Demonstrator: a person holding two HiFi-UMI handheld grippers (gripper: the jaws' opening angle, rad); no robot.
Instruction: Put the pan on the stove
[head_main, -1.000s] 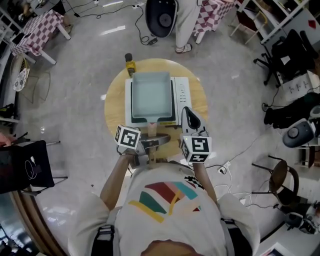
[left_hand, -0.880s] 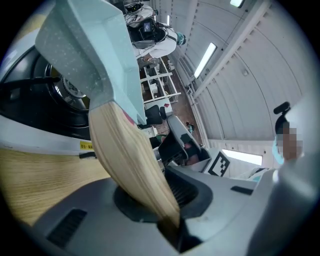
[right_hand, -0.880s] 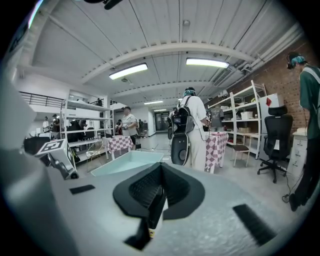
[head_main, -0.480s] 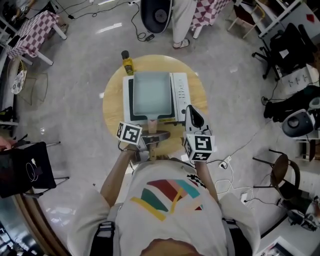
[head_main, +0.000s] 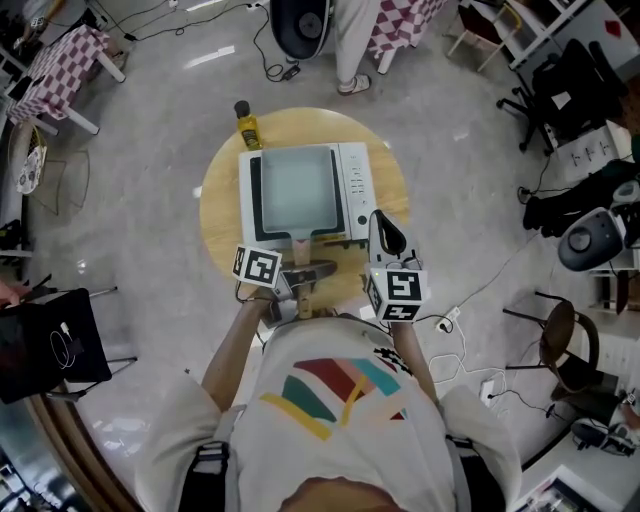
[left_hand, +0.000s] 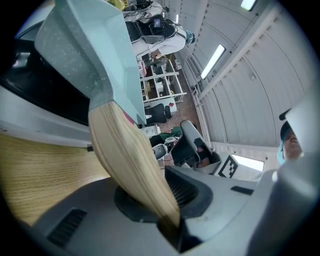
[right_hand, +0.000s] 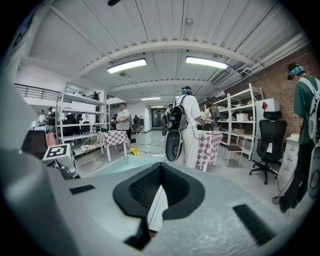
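Observation:
A pale teal square pan (head_main: 296, 190) rests on the white stove (head_main: 358, 190) in the middle of the round wooden table (head_main: 215, 200). Its wooden handle (head_main: 302, 252) points back toward me. My left gripper (head_main: 303, 275) is shut on that handle near its end. In the left gripper view the handle (left_hand: 125, 160) runs up from the jaws of the left gripper (left_hand: 167, 215) to the pan (left_hand: 95, 55). My right gripper (head_main: 383, 232) is held just right of the handle, over the stove's front corner. The right gripper (right_hand: 156, 200) is shut on nothing and faces across the room.
A yellow bottle (head_main: 246, 127) stands at the table's far left edge. A person (head_main: 352, 40) stands beyond the table beside a black round device (head_main: 300, 25). Checked tables (head_main: 60, 65), office chairs (head_main: 560, 90) and floor cables (head_main: 470, 300) surround the table.
The head view has drifted slightly. The pan, the stove and both grippers keep their places relative to one another.

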